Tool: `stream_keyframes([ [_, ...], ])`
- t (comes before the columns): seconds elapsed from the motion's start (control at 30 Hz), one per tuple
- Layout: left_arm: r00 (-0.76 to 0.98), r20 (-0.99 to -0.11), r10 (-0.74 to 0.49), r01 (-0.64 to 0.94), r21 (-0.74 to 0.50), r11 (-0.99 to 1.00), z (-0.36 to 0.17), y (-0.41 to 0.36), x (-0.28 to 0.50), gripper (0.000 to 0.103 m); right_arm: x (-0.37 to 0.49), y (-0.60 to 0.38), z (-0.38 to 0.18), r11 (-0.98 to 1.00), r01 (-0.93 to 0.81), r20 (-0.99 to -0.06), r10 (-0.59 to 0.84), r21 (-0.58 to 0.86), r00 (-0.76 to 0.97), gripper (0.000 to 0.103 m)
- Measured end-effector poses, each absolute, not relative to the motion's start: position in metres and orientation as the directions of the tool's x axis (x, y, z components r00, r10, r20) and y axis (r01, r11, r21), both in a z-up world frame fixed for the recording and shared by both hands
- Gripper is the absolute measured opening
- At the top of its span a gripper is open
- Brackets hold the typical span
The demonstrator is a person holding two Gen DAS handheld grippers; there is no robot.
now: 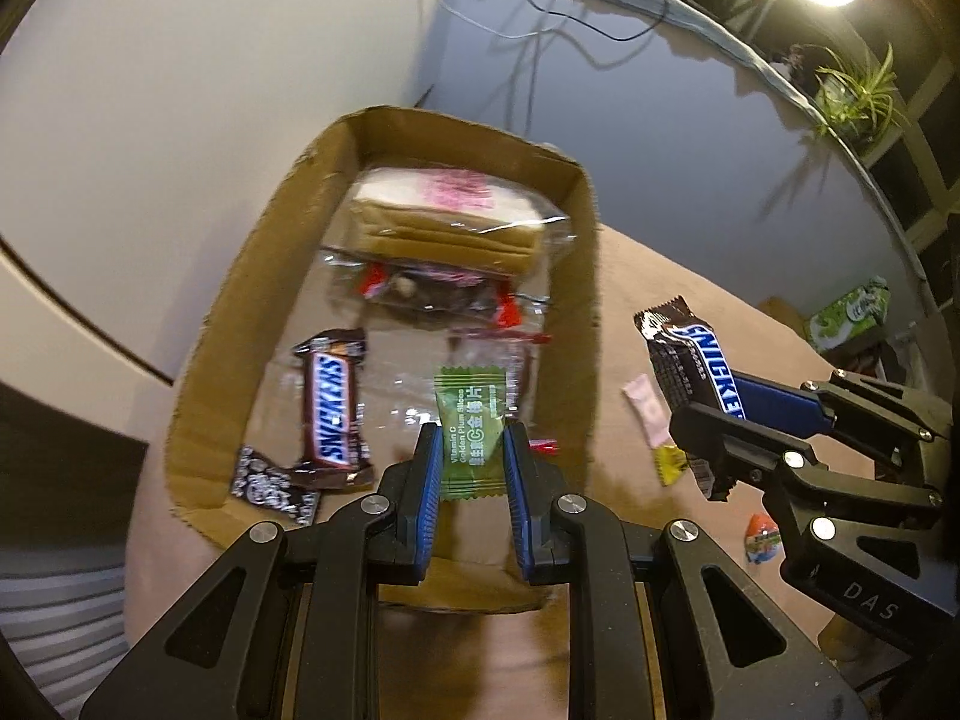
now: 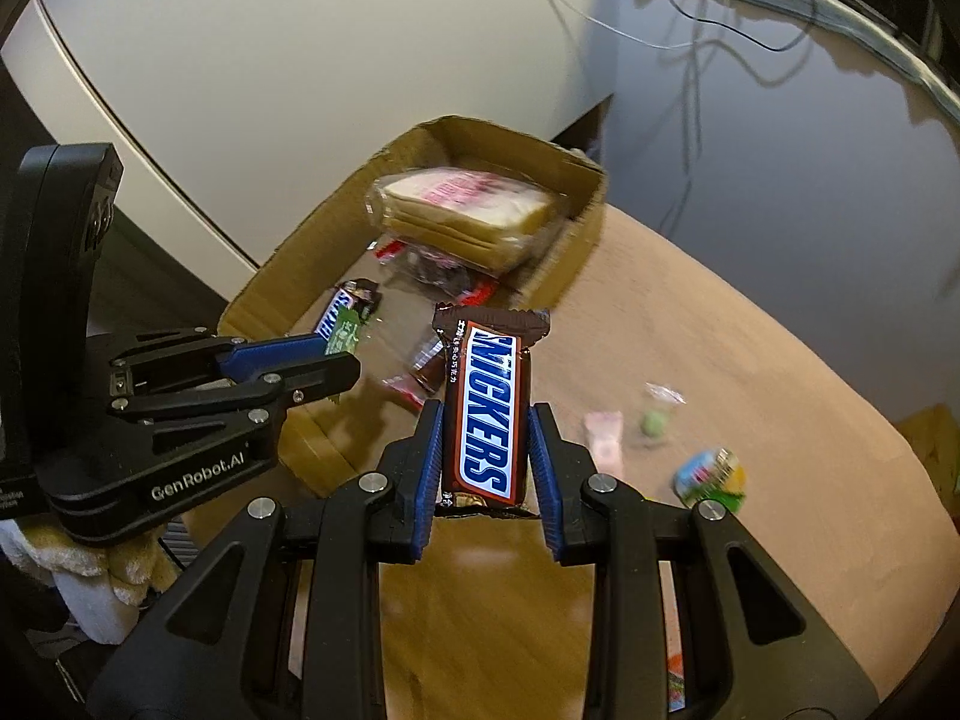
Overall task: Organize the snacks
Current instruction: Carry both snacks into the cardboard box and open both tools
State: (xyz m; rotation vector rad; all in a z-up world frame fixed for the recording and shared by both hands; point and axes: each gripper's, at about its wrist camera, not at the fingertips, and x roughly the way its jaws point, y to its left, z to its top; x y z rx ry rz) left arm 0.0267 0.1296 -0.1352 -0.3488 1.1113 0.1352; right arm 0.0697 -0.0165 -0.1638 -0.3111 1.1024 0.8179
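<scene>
Tongs (image 1: 468,456) around green candy (image 1: 471,444)

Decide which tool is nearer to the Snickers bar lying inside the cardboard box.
Left. The left tool, holding a green plum candy, hangs over the box beside that Snickers bar. The right tool, gripping another Snickers, is outside the box.

The box (image 1: 576,276) sits at the worktop's (image 2: 690,312) far edge, a sandwich pack (image 1: 447,222) at its far end, loose sweets (image 2: 605,435) to its right.
</scene>
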Motion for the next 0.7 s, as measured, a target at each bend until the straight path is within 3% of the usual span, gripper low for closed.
stream_keyframes([
  [0.7,0.431,-0.902,-0.03,-0.344,-0.195,0.919,-0.142,0.168,0.023,0.019,0.073,0.05,-0.184,0.623,-0.769,-0.903,0.402,0.146,0.154,0.029],
])
